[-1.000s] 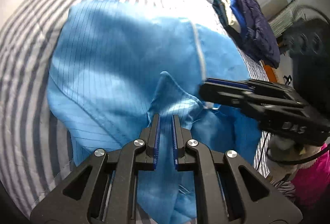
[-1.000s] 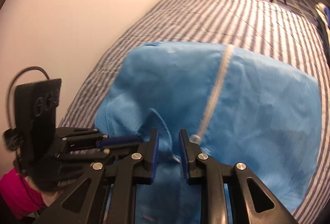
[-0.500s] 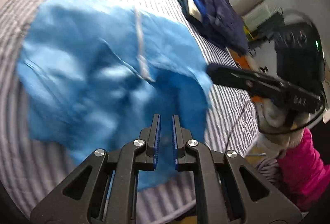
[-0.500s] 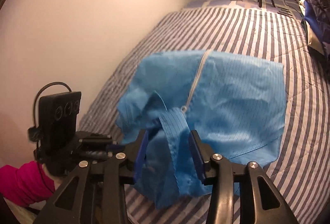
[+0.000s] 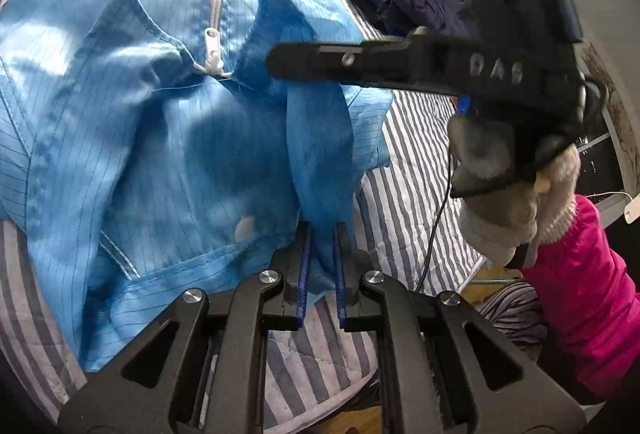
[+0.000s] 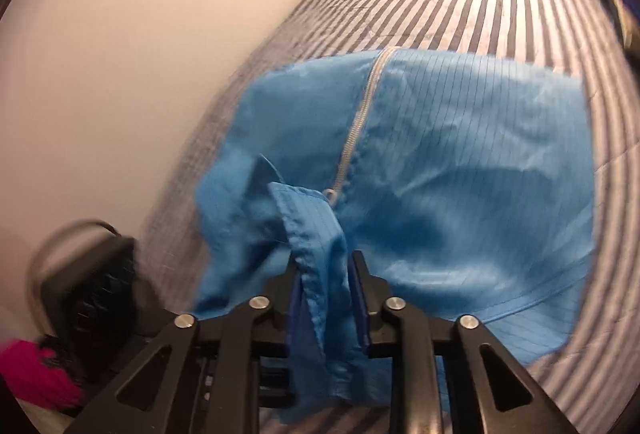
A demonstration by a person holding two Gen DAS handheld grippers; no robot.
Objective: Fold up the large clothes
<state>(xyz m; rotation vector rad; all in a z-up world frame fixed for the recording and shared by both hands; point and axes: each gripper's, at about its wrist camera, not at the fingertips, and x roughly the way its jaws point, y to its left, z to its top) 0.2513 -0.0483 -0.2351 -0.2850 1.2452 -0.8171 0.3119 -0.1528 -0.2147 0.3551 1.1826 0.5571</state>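
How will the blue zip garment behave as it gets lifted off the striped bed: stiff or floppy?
Probably floppy: the blue garment sags in folds below the right gripper, whose jaws are closing on its collar. Likely light and slick, since the thin fabric shows a sheen.

Both views are fisheye, with bent lines and dark vignetted corners. The left wrist view is sharp and bright; light from the upper part of the frame washes out the striped bedcover [image 5: 404, 154] and lays soft shadows across the blue garment [image 5: 160, 138]. The right wrist view is motion-blurred, worst at the lower left, with glare at the top.
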